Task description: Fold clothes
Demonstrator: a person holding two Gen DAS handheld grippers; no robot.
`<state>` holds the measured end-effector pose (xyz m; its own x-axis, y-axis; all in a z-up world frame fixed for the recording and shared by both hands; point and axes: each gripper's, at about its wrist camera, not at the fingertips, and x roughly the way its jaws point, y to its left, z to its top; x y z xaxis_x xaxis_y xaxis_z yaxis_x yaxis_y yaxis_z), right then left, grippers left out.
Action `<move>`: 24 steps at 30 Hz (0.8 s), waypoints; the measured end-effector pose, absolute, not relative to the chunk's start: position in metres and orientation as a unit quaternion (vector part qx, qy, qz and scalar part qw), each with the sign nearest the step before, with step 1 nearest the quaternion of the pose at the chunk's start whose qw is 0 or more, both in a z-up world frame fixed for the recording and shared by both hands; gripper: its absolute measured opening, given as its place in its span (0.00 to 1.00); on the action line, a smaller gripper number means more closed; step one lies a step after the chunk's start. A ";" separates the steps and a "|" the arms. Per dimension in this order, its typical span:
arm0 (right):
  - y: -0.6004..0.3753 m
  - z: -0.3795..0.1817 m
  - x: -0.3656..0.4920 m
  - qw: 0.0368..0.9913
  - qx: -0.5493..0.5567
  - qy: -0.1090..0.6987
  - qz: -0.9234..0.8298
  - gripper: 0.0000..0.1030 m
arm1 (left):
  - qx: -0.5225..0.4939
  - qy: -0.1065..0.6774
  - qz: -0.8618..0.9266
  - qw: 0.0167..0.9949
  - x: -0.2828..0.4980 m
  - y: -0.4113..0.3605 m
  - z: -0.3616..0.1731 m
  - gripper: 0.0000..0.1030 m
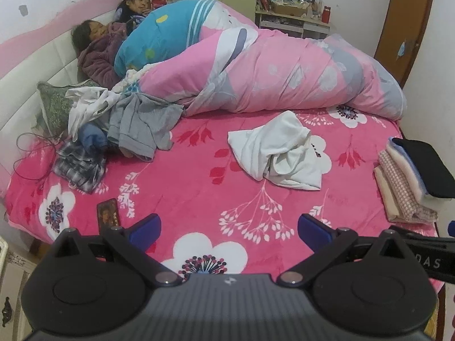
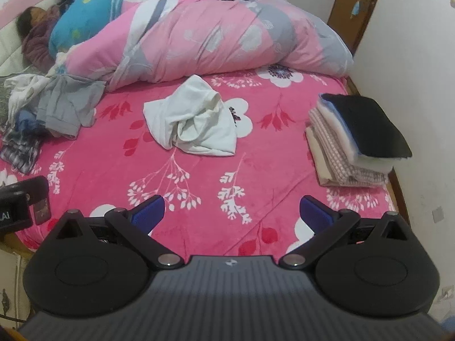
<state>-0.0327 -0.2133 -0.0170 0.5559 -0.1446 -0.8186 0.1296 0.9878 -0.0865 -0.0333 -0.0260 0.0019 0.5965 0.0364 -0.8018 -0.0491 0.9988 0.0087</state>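
A crumpled white garment (image 1: 280,152) (image 2: 194,122) lies in the middle of the pink floral bedspread (image 1: 199,193) (image 2: 270,170). A heap of unfolded clothes, grey (image 1: 142,122) (image 2: 68,105), white and plaid, sits at the left by the pillow. A stack of folded clothes (image 1: 412,176) (image 2: 358,139) topped by a black piece rests at the bed's right edge. My left gripper (image 1: 229,231) is open over the near edge of the bed, well short of the white garment. My right gripper (image 2: 231,213) is likewise open and holds nothing.
Two people lie at the head of the bed under a rolled pink and blue duvet (image 1: 270,65) (image 2: 213,37). A phone (image 1: 108,213) lies near the front left. A cable (image 1: 34,153) trails by the green pillow (image 1: 54,105). A cluttered shelf (image 1: 293,11) stands behind.
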 end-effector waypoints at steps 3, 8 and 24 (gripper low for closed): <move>-0.215 -0.020 -0.035 0.878 -0.008 0.471 -0.082 0.99 | -0.003 0.453 0.025 0.891 -0.033 -0.027 0.000 1.00; -0.214 -0.020 -0.039 0.878 -0.011 0.470 -0.087 0.99 | 0.002 0.453 0.020 0.891 -0.034 -0.029 0.000 1.00; -0.215 -0.018 -0.037 0.878 -0.014 0.471 -0.087 0.99 | 0.000 0.457 0.025 0.889 -0.031 -0.026 -0.002 0.99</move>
<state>-0.0373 -0.2145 -0.0182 0.5411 -0.1663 -0.8244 0.1407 0.9843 -0.1062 -0.0313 -0.0259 -0.0019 0.5807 0.0443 -0.8129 -0.0449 0.9987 0.0223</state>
